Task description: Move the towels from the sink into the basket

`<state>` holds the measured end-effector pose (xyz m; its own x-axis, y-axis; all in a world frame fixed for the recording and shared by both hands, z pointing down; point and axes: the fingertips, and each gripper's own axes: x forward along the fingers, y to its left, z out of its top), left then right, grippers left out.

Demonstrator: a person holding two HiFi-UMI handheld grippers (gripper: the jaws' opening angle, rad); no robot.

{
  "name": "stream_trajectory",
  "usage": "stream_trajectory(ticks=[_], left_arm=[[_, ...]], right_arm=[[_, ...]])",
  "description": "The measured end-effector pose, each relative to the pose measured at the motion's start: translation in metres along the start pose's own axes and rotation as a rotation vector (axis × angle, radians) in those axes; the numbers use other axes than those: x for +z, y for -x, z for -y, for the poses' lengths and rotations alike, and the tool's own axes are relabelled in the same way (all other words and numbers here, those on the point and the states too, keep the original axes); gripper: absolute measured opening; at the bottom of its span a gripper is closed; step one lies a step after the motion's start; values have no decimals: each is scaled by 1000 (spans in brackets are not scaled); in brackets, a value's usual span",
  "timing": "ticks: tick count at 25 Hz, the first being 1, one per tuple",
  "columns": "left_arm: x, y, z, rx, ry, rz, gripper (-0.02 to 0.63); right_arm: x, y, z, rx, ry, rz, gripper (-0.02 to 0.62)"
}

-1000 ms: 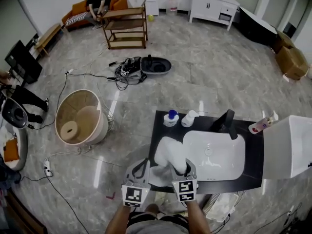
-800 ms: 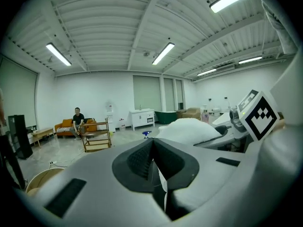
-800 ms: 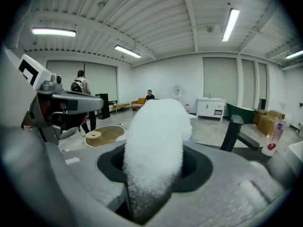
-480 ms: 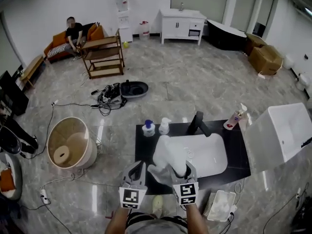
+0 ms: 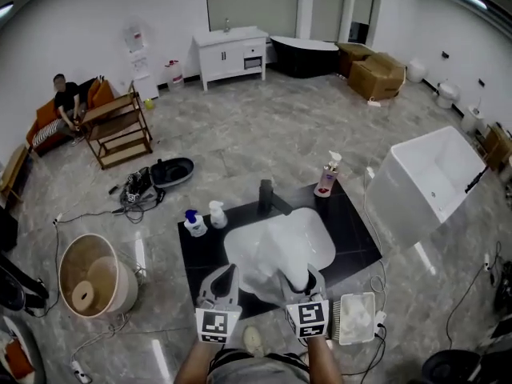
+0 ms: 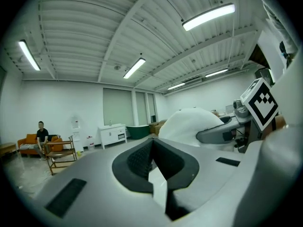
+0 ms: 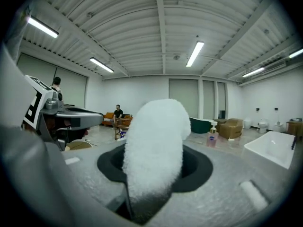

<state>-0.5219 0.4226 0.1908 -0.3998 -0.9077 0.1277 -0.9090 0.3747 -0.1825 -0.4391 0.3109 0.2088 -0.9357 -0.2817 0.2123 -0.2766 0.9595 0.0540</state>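
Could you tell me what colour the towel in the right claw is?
White; the fluffy towel shows best in the right gripper view.

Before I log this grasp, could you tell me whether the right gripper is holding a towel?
Yes, its own view shows the right gripper closed on a white towel that stands up between its fingers.

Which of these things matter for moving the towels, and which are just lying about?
In the job: white towel, sink, basket, right gripper holding the towel.
Lying about: blue-capped bottle, spray bottle, pink pump bottle, wooden shelf, cardboard boxes.
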Motion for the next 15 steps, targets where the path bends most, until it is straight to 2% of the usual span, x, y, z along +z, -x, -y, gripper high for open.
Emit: stream_trajectory(ticks=[5,15], left_arm=[[24,-33,65,-120,17,25,9],[36,-81,208,-362,-35,48,9]], right_arm=[[-1,49,59,-119,-4,6,206],[-39,165,174,-375,-71,8,206]])
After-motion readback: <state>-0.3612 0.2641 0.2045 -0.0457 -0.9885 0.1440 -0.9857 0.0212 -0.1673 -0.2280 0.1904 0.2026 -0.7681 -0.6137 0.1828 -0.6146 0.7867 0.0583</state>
